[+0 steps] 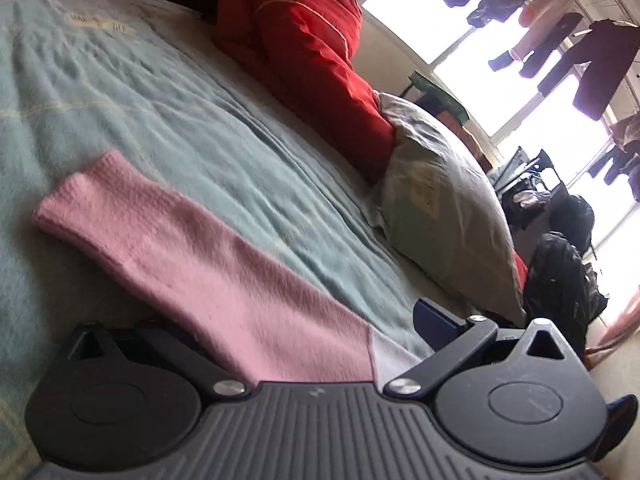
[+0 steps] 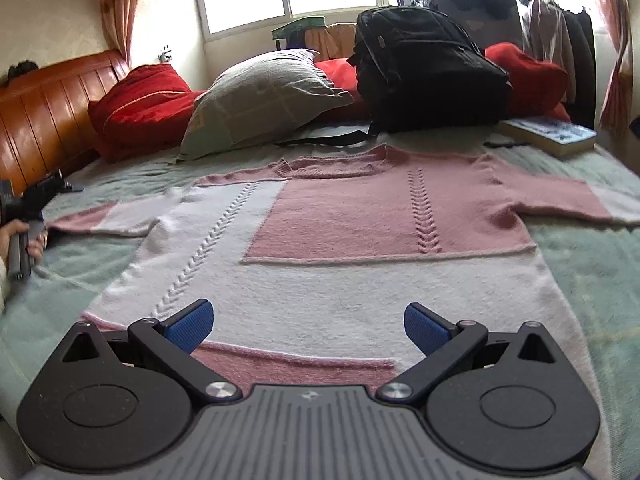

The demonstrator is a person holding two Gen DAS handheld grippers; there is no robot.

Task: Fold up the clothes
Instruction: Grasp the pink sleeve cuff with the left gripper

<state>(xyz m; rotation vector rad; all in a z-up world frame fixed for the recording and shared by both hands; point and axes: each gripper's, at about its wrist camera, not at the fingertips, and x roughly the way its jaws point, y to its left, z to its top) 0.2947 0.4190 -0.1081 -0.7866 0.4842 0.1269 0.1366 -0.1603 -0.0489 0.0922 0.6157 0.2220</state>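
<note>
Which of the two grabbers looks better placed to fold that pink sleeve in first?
The left gripper, probably. The pink sleeve already runs between its fingers, though one finger is hidden under it. The right gripper is wide open over the sweater hem, far from either sleeve.

Pink-and-white knit sweater (image 2: 320, 240) flat on bed (image 2: 580, 264), ahead of right tongs (image 2: 306, 322); black backpack (image 2: 428, 76) behind it.

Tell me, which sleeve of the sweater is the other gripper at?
The sleeve toward the wooden headboard; the left gripper sits at its pink cuff. The sleeve near the book lies flat, with nothing at it.
</note>
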